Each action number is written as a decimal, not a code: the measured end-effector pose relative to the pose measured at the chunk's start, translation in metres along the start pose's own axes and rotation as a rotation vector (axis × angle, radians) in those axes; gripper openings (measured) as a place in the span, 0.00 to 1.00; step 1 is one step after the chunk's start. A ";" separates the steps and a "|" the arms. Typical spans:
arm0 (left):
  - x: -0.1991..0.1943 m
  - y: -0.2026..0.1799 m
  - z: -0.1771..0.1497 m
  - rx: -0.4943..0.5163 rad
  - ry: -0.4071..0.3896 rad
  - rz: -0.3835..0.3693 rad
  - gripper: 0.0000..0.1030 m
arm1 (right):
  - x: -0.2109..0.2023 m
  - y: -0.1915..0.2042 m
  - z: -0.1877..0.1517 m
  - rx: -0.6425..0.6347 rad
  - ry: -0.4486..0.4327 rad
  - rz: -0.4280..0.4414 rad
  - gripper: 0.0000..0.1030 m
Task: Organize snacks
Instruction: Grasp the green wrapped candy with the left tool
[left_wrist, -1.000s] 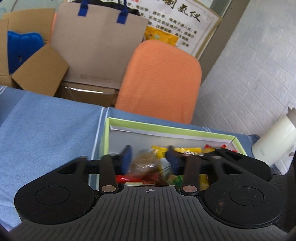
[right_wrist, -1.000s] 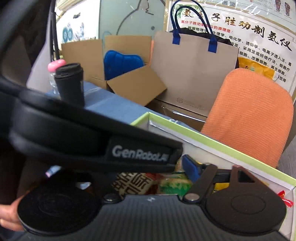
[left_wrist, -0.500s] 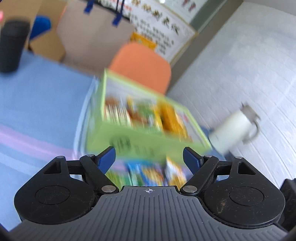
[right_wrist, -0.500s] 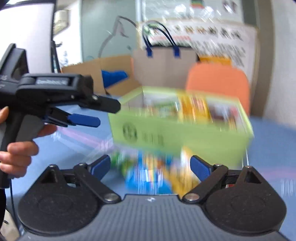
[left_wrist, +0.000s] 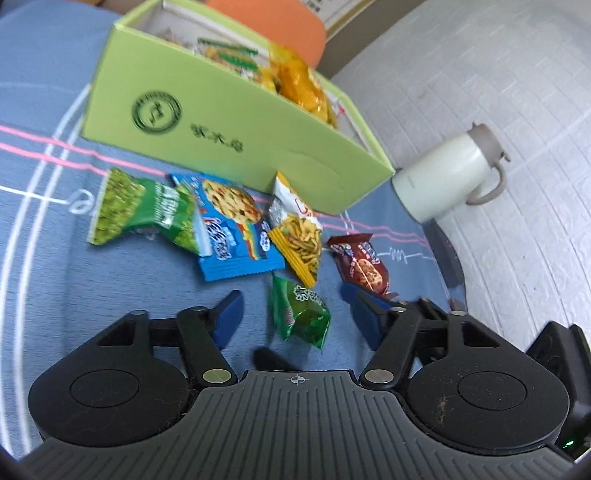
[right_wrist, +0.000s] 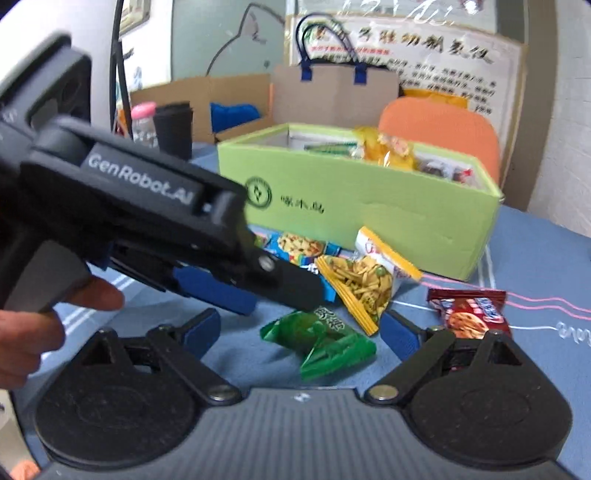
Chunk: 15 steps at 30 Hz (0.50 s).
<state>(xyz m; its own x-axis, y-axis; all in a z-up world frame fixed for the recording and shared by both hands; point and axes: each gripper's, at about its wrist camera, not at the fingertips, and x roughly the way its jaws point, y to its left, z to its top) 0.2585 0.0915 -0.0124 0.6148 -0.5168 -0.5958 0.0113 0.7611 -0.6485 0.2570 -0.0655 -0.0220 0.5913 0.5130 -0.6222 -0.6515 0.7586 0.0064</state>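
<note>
Both tools over loose snack packets in front of the snack box. The left tool (left_wrist: 295, 317) hangs with its blue-padded fingers spread wide and holding nothing; the small crinkled green foil packet (left_wrist: 301, 314) lies on the blue cloth-covered tabletop (left_wrist: 55, 288) in the gap between them, untouched. The right tool (right_wrist: 303, 332) is likewise spread wide and empty, framing the same green packet from its own side. Beyond it lie the yellow-edged clear packet of noodle snack (left_wrist: 297, 236), the blue flat packet with a cracker picture (left_wrist: 229, 225), the larger green pea packet (left_wrist: 140, 210) partly overlapping it, and the dark red cookie packet (left_wrist: 360, 264) set apart to the right. All rest just before the light green open-topped cardboard box (left_wrist: 221, 122), which already holds several packets. A cream lidded jug with a handle (left_wrist: 447, 173) stands beside the box. Judged by appearance, the green packet is light, soft and air-filled, its foil slippery and its contents crushable; a grip across the flat crimped end seam or gently across the middle seems safest
</note>
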 end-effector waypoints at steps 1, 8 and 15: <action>0.004 -0.001 0.001 0.010 0.013 -0.005 0.35 | 0.005 -0.001 0.000 0.013 0.016 0.014 0.90; 0.012 0.000 -0.011 0.052 0.043 0.013 0.18 | -0.012 0.015 -0.019 0.085 0.009 0.068 0.91; -0.018 0.003 -0.045 0.113 0.040 0.016 0.18 | -0.035 0.049 -0.040 0.100 0.002 0.077 0.91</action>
<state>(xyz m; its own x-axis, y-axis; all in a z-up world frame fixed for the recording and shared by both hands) 0.2118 0.0858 -0.0247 0.5839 -0.5177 -0.6253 0.0922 0.8076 -0.5825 0.1851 -0.0625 -0.0308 0.5402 0.5706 -0.6186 -0.6442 0.7533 0.1324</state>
